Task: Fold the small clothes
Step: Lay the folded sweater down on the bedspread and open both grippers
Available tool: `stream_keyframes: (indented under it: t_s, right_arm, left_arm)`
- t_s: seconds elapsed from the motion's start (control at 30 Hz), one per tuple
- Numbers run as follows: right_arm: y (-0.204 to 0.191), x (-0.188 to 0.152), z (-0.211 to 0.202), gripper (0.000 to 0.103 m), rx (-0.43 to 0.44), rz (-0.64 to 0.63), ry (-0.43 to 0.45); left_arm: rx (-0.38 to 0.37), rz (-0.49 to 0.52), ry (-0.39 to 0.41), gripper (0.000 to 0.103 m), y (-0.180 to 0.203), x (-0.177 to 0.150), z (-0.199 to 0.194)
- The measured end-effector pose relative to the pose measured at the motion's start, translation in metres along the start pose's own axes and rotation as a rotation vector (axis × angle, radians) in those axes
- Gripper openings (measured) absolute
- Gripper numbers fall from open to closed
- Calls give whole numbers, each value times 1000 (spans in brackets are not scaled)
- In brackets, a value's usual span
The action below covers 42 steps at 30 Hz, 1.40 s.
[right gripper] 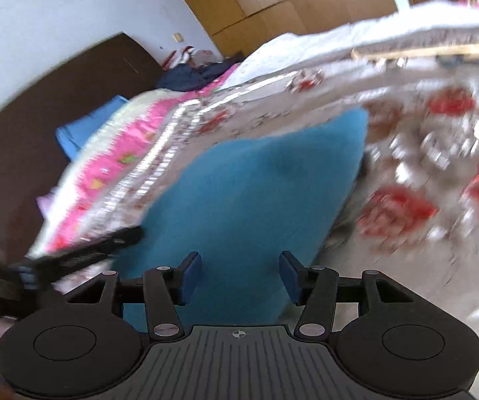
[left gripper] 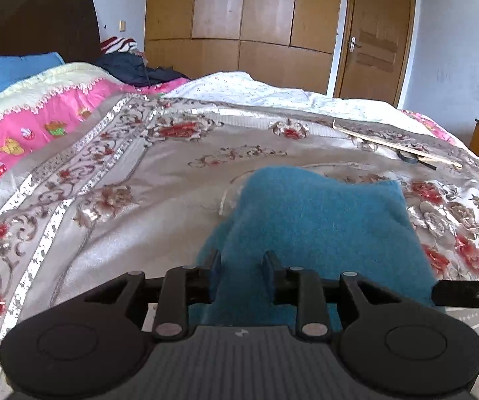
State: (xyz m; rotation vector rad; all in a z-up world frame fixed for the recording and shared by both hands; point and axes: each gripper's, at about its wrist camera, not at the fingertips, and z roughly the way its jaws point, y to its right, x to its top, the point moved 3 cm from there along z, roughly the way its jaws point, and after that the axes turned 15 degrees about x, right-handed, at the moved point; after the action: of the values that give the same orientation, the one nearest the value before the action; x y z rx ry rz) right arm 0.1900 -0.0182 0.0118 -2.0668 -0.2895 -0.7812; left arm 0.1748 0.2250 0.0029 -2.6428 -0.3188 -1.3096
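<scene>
A fuzzy blue cloth (left gripper: 322,220) lies on the floral bedspread (left gripper: 122,180), with a raised fold along its left edge. My left gripper (left gripper: 242,263) sits low over its near end. The jaws stand a little apart, and cloth fills the gap and spreads out past the right finger. A dark finger of the right gripper (left gripper: 466,291) pokes in from the right edge. The right wrist view is blurred and tilted. There the right gripper (right gripper: 239,276) is open wide above the blue cloth (right gripper: 256,183), with nothing pinched. The left gripper (right gripper: 89,250) shows dark at the cloth's left side.
A pink quilt (left gripper: 39,123) lies along the left of the bed, with a blue pillow (left gripper: 12,70) and a pile of dark clothes (left gripper: 132,66) by the headboard. A wooden stick (left gripper: 396,143) and a tape roll (left gripper: 407,157) lie at far right. Wardrobe (left gripper: 246,16) and door (left gripper: 376,33) stand behind.
</scene>
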Motion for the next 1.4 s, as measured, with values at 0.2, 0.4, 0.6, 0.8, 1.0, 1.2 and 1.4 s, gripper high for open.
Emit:
stream_keyframes:
  t_s: [0.2, 0.4, 0.6, 0.8, 1.0, 1.2, 1.4]
  right_arm:
    - [-1, 2, 27, 64, -73, -58, -62]
    - [2, 7, 42, 65, -139, -110, -100]
    - [-8, 3, 21, 62, -153, -112, -77]
    - [-25, -14, -2, 62, -148, -137, -86]
    - [-28, -34, -16, 62, -146, -117, -107]
    - [-40, -44, -32, 63, -150, -169, -90]
    - [-52, -58, -44, 63, -167, -229, -66]
  left_arm:
    - [-10, 7, -6, 41, 2, -9, 8]
    - [-5, -15, -12, 41, 4, -9, 13]
    - [29, -4, -26, 41, 11, -8, -3]
    - [87, 54, -40, 46, 19, -18, -32]
    - [136, 106, -57, 49, 24, -34, -50]
    - [117, 72, -58, 50, 28, -40, -74]
    - [108, 82, -62, 55, 45, -58, -96]
